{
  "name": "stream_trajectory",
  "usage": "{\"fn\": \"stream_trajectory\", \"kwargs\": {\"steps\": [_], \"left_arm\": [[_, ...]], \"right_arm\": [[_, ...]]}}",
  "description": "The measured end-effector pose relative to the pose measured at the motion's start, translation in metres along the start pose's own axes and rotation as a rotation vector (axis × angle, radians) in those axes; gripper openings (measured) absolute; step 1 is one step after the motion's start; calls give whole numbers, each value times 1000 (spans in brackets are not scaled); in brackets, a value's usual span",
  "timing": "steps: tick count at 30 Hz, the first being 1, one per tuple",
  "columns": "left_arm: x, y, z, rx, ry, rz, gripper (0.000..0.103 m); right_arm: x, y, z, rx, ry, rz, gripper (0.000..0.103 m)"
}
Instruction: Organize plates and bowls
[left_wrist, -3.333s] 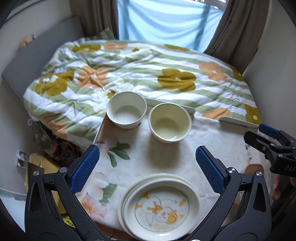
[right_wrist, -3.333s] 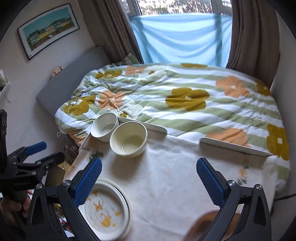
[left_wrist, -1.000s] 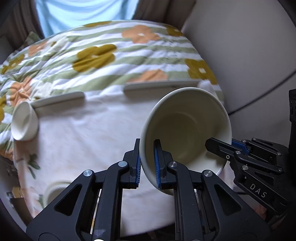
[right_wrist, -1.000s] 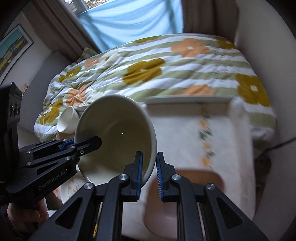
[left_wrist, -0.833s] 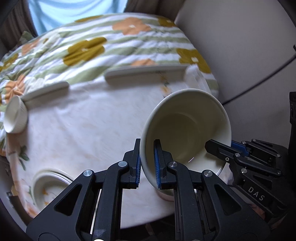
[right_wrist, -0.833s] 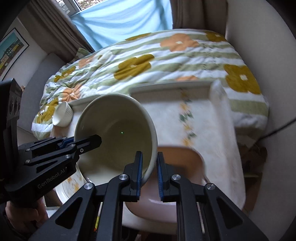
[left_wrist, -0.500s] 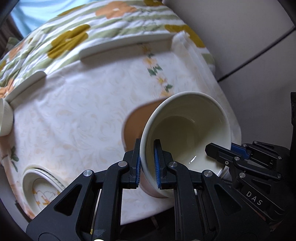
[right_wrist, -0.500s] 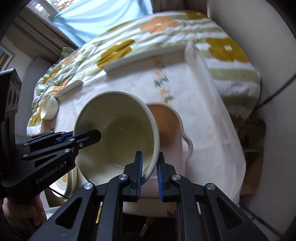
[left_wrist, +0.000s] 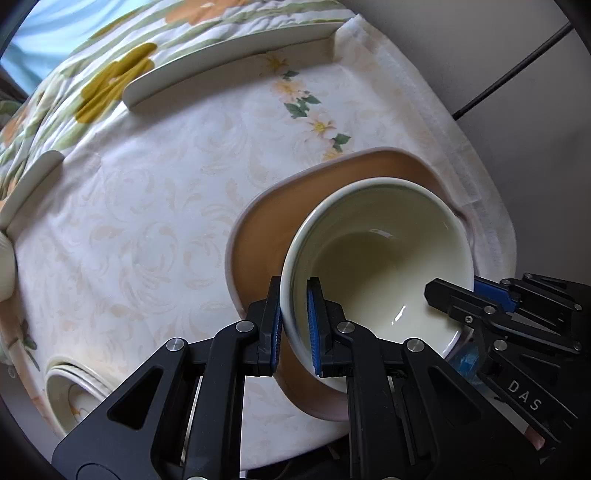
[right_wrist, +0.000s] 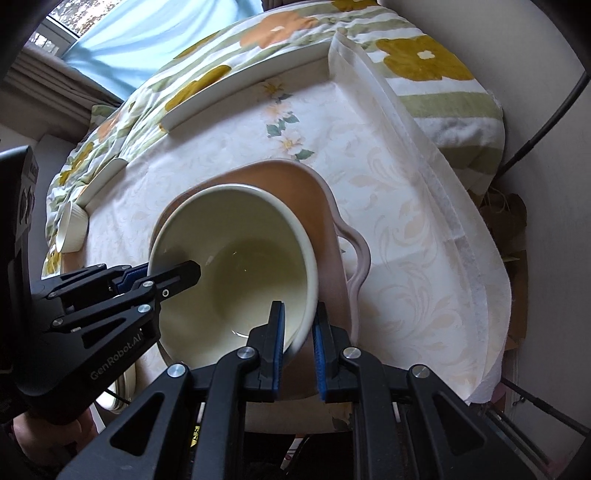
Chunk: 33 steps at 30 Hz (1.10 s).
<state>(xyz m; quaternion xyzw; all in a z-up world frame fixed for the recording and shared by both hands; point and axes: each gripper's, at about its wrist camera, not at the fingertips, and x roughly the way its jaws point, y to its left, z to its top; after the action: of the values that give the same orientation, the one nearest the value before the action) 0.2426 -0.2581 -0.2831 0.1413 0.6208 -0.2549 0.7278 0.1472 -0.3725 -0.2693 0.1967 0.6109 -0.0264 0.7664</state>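
The large cream ceramic bowl (left_wrist: 373, 251) hung over the shallow brown tray with a pale scalloped rim (left_wrist: 258, 236), held from two sides at once. The left gripper (left_wrist: 294, 317) had its jaws clamped on the bowl's near rim, one blue pad outside the wall and one inside. The right gripper (right_wrist: 298, 325) gripped the opposite edge the same way, its jaws pinched on the rim. Whether the bowl's base touched the tray could not be told: the bowl's own wall hid the underside in both views.

The tray lay on the worktop, which was covered by a cream floral tablecloth (left_wrist: 140, 221). The bowl and both grippers hid much of the tray, and its near edge ran under the black gripper frames.

At the left of the left wrist view, a stack of cream plates with a yellow print (left_wrist: 74, 395) was cut off by the gripper frame, so only a part showed. A small white ribbed bowl (right_wrist: 72, 229) stood near the worktop's far left corner, well apart from the tray; in the left wrist view only a sliver of it appeared at the picture's edge.

Beyond the worktop lay a striped quilt with orange and mustard flowers (right_wrist: 417, 55). A hand showed at the lower left of the right wrist view, dark and mostly out of frame.
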Motion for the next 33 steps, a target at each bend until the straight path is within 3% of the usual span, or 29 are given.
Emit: {"fn": "stream_trajectory", "kwargs": {"steps": [17,23,25,26,27,29,33], "left_arm": [[0,-5,4,50,-16,37,10],[-16,-6,6,39,-56,45,13],[-23,-6,6,29,-68,47,22],[-27,-5,6,24,-78,53,40],[-32,-5,5,18,-93,62,68],[-43,-4,2,9,-137,81,88],[-60,-4,-2,-10,-169,92,88]], "right_arm": [[6,0,-1,32,3,-24,13],[-8,5,1,-7,-18,-61,13],[-16,6,-1,-26,-37,-63,13],[-19,6,-2,-36,-47,-65,13],[-22,6,-3,-43,-53,-68,13],[-30,5,-7,-68,-63,-68,13],[-39,7,-17,-123,-78,-38,17]]}}
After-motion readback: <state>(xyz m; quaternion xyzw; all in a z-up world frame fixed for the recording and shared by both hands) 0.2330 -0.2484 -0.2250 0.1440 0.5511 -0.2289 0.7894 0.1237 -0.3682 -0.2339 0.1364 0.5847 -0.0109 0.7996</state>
